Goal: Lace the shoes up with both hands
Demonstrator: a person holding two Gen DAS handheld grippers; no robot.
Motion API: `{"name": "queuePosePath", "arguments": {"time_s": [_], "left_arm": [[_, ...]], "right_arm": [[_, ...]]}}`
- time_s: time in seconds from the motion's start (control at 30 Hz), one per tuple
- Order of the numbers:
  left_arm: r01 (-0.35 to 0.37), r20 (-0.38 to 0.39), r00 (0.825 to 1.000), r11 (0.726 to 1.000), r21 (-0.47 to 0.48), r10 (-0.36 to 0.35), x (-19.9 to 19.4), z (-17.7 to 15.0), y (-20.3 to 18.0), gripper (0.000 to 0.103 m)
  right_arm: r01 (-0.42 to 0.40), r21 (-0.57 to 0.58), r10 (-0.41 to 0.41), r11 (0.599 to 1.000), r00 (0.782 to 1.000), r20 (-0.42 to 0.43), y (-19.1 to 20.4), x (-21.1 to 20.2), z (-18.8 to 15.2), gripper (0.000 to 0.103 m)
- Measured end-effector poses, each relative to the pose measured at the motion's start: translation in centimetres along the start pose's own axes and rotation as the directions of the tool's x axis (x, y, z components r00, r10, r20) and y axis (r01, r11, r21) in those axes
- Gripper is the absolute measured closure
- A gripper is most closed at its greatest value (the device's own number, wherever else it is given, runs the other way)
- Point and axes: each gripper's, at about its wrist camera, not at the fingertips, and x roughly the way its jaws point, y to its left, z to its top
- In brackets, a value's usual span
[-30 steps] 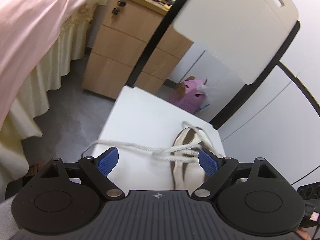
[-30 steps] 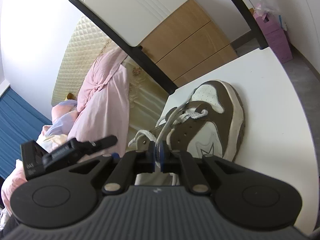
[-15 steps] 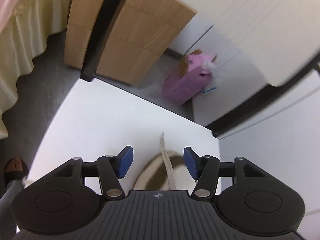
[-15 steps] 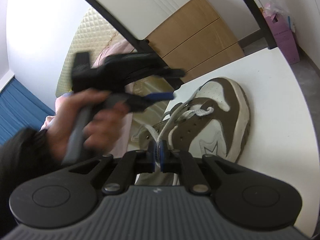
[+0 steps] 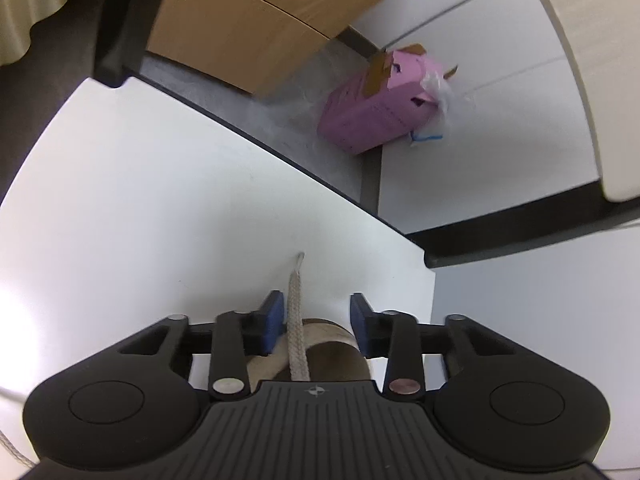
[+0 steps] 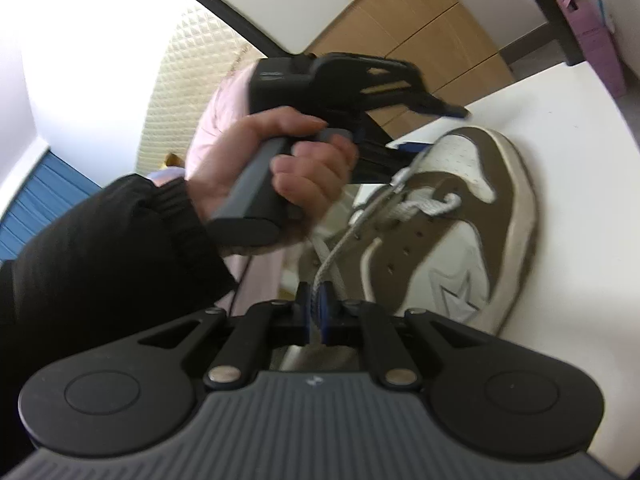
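Item: brown-and-white low-top leather sneaker [image 6: 452,220], lying on the white tabletop [image 5: 140,208] near its far corner, toe pointing away from us, upper eyelets unthreaded.

Item: cream braided cotton shoelace. One end [image 5: 297,320] stood up between the pads of our left gripper [image 5: 318,322], frayed tip beyond the pads. The other strand [image 6: 340,248] ran from the eyelets back into our right gripper [image 6: 314,312].

Left gripper: jaws closing, lace between them and lying against the left blue pad [image 5: 274,320], the right pad not yet on it. No grasp yet.

Right gripper: clenched on its strand, blue pads pinching the cord.

Person's hand [image 6: 280,160], black knitted sleeve, wrapped round the left tool's handle, above the shoe's collar in the right wrist view.

Risks, as we judged them:
- The lace sat off-centre; the closing pads could nip only its edge, and it might slide out on the first pull.
- The frayed tip might snag at an eyelet.
- An uneven pull between the two strands could drag the unweighted sneaker towards the table edge.
- The left tool crowded the tongue, hiding the next eyelet from the right camera.

Surroundings: pink cardboard box [image 5: 380,108] on the grey floor, wooden drawer unit [image 5: 248,24] behind.
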Motion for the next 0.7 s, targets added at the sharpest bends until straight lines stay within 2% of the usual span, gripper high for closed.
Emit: {"name": "queuePosePath", "arguments": {"time_s": [0.03,0.07,0.2,0.33,0.4,0.47,0.5,0.57,0.63,0.7], "left_arm": [[-0.001,-0.004,1.0,1.0,0.008,0.001,0.2,0.0,-0.2,0.084],[0.007,-0.001,1.0,1.0,0.008,-0.007,0.2,0.0,-0.2,0.097],[0.008,0.055,0.998,0.999,0.046,-0.01,-1.3,-0.2,-0.7,0.098],[0.072,0.133,0.987,0.993,0.098,-0.085,-4.9,-1.2,-1.2,0.098],[0.049,0.19,0.978,0.981,0.186,-0.085,-7.3,-2.5,-1.9,0.098],[0.007,0.249,0.965,0.954,0.3,-0.086,-9.5,-4.5,-2.6,0.098],[0.001,0.276,0.956,0.94,0.342,-0.101,-10.6,-5.8,-2.7,0.098],[-0.009,0.322,0.939,0.924,0.381,-0.123,-12.5,-8.2,-2.3,0.098],[-0.032,0.365,0.921,0.907,0.42,-0.136,-14.1,-10.6,-2.0,0.098],[-0.037,0.402,0.901,0.892,0.451,-0.166,-15.5,-12.9,-1.5,0.098]], "right_arm": [[-0.003,-0.002,0.003,1.0,1.0,0.002,0.1,0.0,0.1,0.096],[-0.005,-0.002,0.005,1.0,1.0,0.002,0.1,0.1,0.1,0.096],[-0.007,-0.005,0.007,1.0,1.0,0.007,0.3,0.0,0.2,0.096],[-0.016,-0.011,0.016,1.0,0.999,0.04,0.4,-0.5,0.5,0.092],[-0.038,0.004,0.037,0.999,0.997,0.071,0.3,-1.1,0.6,0.081],[-0.06,0.018,0.058,0.998,0.992,0.113,0.2,-2.0,0.7,0.052],[-0.067,0.028,0.062,0.997,0.989,0.136,0.2,-2.5,0.6,0.048],[-0.077,0.049,0.066,0.996,0.98,0.186,0.0,-3.4,0.6,0.043],[-0.157,0.11,0.126,0.982,0.962,0.242,-0.8,-4.3,0.5,0.042],[-0.252,0.173,0.189,0.952,0.931,0.312,-1.8,-5.1,0.4,0.04]]}}
